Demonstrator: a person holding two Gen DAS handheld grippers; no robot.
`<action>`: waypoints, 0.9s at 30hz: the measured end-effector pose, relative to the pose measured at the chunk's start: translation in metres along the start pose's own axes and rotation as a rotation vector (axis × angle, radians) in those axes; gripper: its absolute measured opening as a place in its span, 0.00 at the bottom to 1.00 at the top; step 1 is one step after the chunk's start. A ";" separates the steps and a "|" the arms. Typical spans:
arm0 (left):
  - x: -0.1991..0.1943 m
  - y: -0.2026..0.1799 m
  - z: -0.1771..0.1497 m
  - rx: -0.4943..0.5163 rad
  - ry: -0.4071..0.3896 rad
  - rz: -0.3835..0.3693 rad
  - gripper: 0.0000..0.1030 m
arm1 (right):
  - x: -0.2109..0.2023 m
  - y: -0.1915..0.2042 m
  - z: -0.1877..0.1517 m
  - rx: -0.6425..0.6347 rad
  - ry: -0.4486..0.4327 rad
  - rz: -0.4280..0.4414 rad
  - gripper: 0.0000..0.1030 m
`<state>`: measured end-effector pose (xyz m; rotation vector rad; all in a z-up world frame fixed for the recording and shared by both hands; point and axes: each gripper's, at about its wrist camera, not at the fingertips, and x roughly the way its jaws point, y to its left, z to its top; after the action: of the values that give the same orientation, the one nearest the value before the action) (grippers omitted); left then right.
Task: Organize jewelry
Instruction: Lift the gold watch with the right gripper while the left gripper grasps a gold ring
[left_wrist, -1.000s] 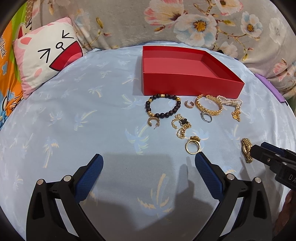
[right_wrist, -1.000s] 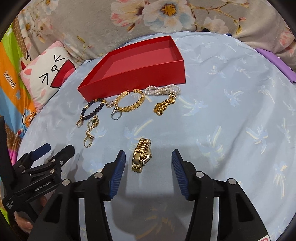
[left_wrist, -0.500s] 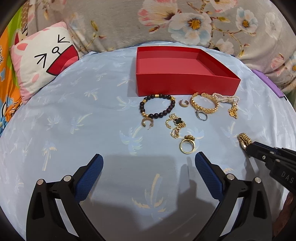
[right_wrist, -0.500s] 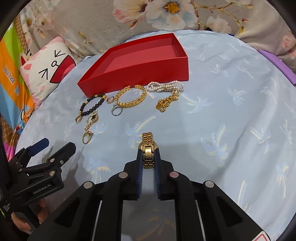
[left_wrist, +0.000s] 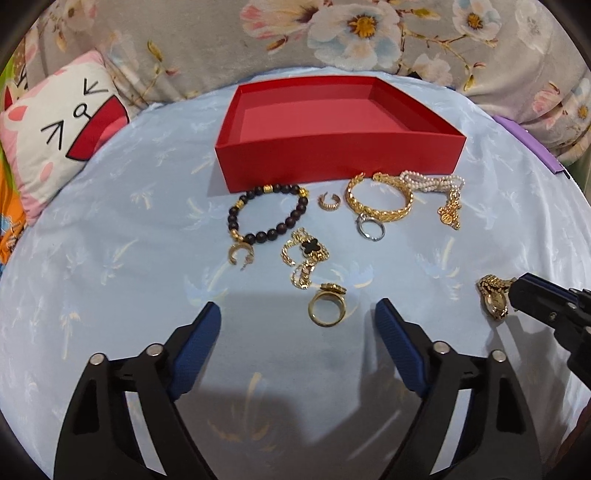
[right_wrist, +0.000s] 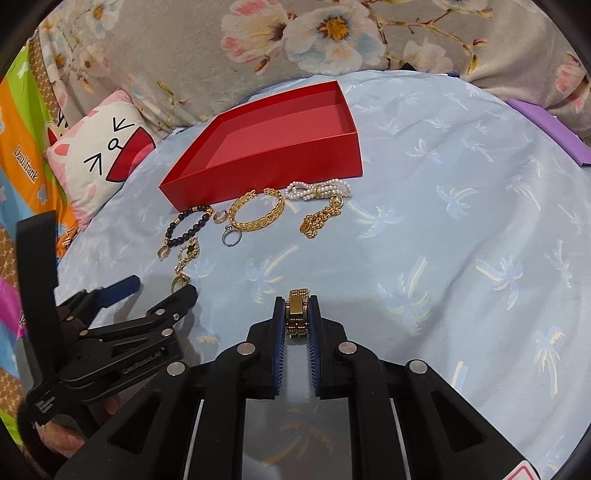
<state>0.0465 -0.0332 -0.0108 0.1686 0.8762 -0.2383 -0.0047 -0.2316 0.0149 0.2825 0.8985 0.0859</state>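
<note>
Right claw (right_wrist: 297, 317) clamps gold watch (right_wrist: 297, 314) between its pads.

Both wrist views face the red box (left_wrist: 338, 155) (left view nearer).

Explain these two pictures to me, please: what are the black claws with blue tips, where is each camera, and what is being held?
No robot: a person holds a two-finger gripper in each hand, each carrying a camera looking along its fingers. One picture is the left gripper's view; its jaws are closing, pads not yet touching the gold ring ahead. The other is the right gripper's view, shut on a gold watch. On the blue sheet lie a black bead bracelet, a gold bangle, pearls and chains, before an empty red box.
</note>
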 end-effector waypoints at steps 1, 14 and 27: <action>0.001 0.001 0.000 -0.012 0.004 -0.009 0.75 | 0.000 -0.001 0.000 0.002 -0.001 0.003 0.10; -0.001 -0.009 0.003 0.012 -0.021 -0.013 0.33 | 0.000 -0.008 0.001 0.014 0.004 0.020 0.10; -0.009 -0.007 0.002 0.001 -0.014 -0.078 0.18 | -0.006 -0.006 0.002 0.010 -0.012 0.017 0.10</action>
<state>0.0409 -0.0392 -0.0031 0.1334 0.8693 -0.3125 -0.0068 -0.2386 0.0193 0.2995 0.8849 0.0959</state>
